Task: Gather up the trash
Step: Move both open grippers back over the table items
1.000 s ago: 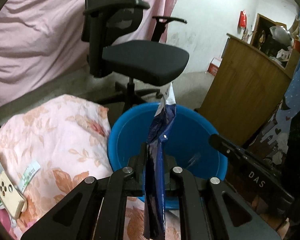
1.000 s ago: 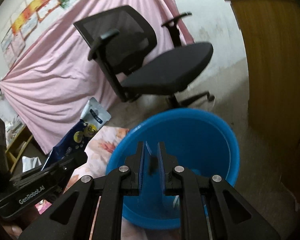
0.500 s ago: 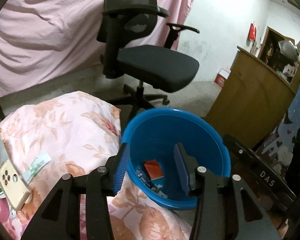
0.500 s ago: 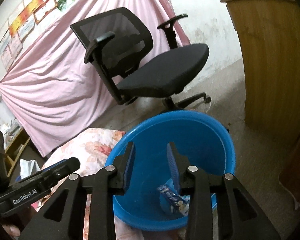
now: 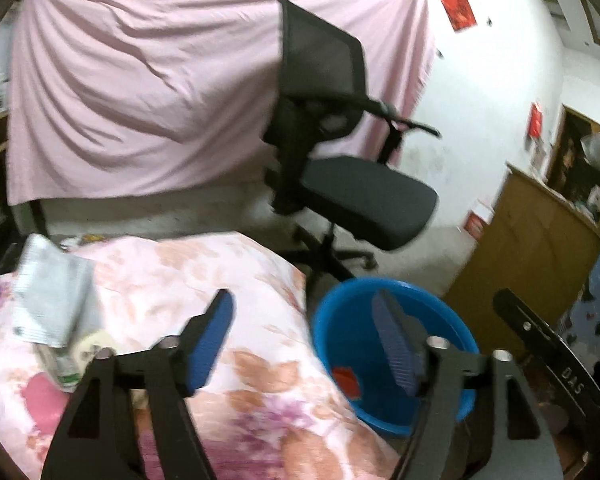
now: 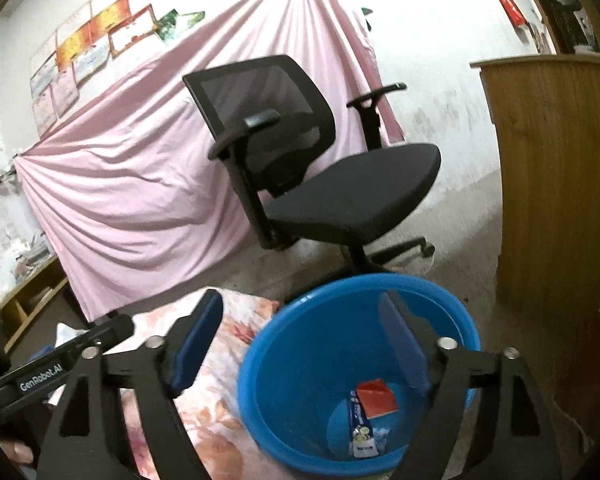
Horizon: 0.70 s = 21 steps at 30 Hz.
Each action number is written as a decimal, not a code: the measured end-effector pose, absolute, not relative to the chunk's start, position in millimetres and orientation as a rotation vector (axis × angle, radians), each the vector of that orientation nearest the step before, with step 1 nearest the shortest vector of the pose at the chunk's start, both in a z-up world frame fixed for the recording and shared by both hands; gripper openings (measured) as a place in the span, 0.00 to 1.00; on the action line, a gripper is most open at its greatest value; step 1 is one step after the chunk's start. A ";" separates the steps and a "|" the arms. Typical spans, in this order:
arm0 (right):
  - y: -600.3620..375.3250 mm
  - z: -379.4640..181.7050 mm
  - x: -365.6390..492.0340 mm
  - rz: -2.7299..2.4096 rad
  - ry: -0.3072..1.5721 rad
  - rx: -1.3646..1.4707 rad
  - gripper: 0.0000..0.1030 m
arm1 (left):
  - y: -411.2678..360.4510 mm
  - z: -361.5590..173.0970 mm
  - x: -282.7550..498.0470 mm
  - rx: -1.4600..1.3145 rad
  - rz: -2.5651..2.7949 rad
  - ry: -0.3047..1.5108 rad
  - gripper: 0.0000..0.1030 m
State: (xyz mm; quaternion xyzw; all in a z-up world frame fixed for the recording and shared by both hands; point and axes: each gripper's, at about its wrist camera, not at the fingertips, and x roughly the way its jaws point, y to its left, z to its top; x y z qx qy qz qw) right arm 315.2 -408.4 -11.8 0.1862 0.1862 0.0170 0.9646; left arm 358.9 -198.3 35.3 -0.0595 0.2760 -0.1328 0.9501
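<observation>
Left gripper (image 5: pixel 306 338): jaws opening wide, nothing between them.
Right gripper (image 6: pixel 304 340): opening too, empty.
Blue basin (image 6: pixel 260 360): wrappers (image 6: pixel 362 420) lie inside, at five o'clock.
Quilt (image 5: pixel 260 272): silver packet (image 5: pixel 48 296) at nine o'clock.
Chair (image 6: pixel 340 196): twelve o'clock.

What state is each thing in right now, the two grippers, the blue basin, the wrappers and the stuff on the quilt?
Left gripper: jaws opening, nothing between them.
Right gripper: jaws opening, nothing between them.
Blue basin: upright, beside the floral quilt.
Red wrapper: lying inside the basin.
Blue wrapper: lying inside the basin.
Silver packet: lying on the quilt, blurred.
</observation>
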 end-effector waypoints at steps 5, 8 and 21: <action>-390.7 -2.4 315.4 0.051 0.341 0.360 0.98 | -162.7 44.7 342.5 -0.168 -0.178 0.455 0.94; -377.0 6.0 310.3 0.075 0.284 0.341 1.00 | -142.8 47.1 334.8 -0.178 -0.140 0.420 0.95; -299.2 31.4 282.7 0.176 0.048 0.186 1.00 | -65.1 54.7 291.2 -0.152 -0.007 0.278 0.95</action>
